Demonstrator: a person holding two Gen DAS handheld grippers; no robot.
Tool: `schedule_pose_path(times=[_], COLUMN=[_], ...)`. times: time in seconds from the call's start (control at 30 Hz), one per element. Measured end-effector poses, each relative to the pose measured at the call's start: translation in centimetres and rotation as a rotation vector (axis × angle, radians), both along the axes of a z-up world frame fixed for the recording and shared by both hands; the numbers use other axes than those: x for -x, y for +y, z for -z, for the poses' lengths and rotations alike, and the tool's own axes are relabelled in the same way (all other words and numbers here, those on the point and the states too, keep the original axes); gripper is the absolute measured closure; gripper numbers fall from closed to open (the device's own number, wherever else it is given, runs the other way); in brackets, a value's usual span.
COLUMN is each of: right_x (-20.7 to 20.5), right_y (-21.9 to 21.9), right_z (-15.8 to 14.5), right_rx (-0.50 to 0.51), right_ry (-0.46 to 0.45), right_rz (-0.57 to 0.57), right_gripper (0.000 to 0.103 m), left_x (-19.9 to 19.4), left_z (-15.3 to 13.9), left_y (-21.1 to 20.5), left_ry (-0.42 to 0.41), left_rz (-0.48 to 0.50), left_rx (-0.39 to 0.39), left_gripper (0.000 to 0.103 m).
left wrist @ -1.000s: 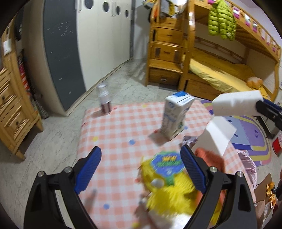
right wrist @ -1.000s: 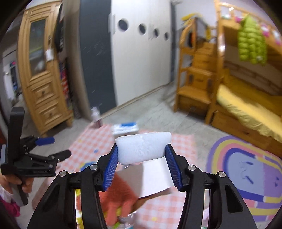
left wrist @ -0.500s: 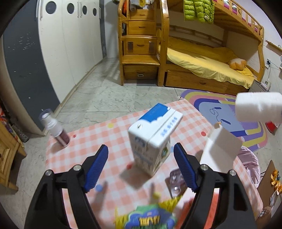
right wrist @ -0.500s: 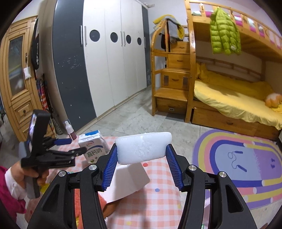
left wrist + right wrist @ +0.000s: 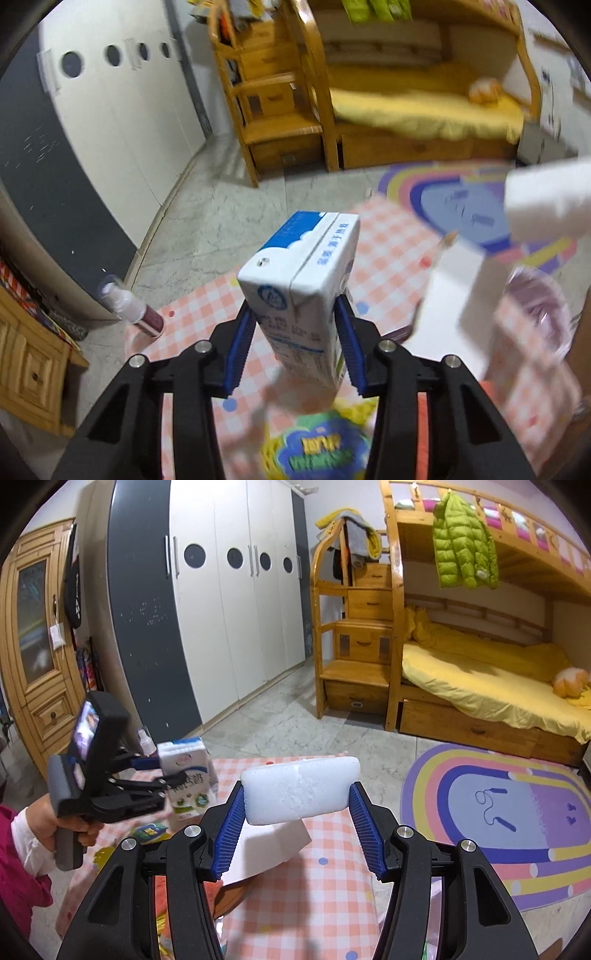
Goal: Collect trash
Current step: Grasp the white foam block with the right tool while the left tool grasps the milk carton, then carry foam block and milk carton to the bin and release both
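Desk under pink-white checked cloth, near centre in both views. Rainbow rug on the floor to its right. Milk carton, white with blue top, upright over the desk, centre of the left wrist view; in the right wrist view it sits at far left. Left tongs have just been closing, blue pads now against both carton sides, gripping it. A person's hand with white cuff and red sleeve holds that tool. Right tongs clamp a white tissue pack crosswise, 1 white sheet hanging under it. Yellow snack bag lies on the desk near the left tongs, blurred. Small spray bottle stands at the desk's far left corner, well apart from the carton.
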State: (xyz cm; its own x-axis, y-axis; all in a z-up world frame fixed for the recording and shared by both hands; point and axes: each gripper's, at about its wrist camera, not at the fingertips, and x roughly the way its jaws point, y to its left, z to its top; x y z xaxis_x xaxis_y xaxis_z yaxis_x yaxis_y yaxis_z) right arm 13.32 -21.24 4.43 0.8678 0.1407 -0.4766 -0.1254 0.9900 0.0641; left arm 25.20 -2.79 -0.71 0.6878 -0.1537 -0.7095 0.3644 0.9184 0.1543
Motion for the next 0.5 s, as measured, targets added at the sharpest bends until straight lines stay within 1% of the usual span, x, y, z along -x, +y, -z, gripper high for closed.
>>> schedule_pose_path(times=[0.07,0.23,0.33,0.43,0.5], right_x=[1.3,5.1,7.5,9.4,10.3], right_y=[-0.2,-0.7,-0.9,-1.4,-1.8], right_z=[-0.7,-1.2,-0.6,0.2,0.5], right_rx=[-0.006,-0.037,-0.039,-0.041,-0.044], right_ry=[-0.016,-0.018,0.006,0.031,0.042], right_rz=[0.004,0.002,0.002,0.021,0.038], right_gripper=[0.047,0.047,0.047,0.047,0.047], left_x=[2.2,8.3,11.7,14.5,16.2], left_z=[-2.4,-5.9,-6.5,-6.0,-5.5], left_y=[0.8,0.5,-0.1,-1.0,-1.9], left_ry=[-0.027,-0.085,-0.082,-0.063,-0.067], left_rz=[-0.022,-0.028,-0.03,-0.024,-0.028], left_rx=[0.064,0.132,0.182,0.228,0.23], left_gripper=[0.061,0.061,0.061,0.061,0.061])
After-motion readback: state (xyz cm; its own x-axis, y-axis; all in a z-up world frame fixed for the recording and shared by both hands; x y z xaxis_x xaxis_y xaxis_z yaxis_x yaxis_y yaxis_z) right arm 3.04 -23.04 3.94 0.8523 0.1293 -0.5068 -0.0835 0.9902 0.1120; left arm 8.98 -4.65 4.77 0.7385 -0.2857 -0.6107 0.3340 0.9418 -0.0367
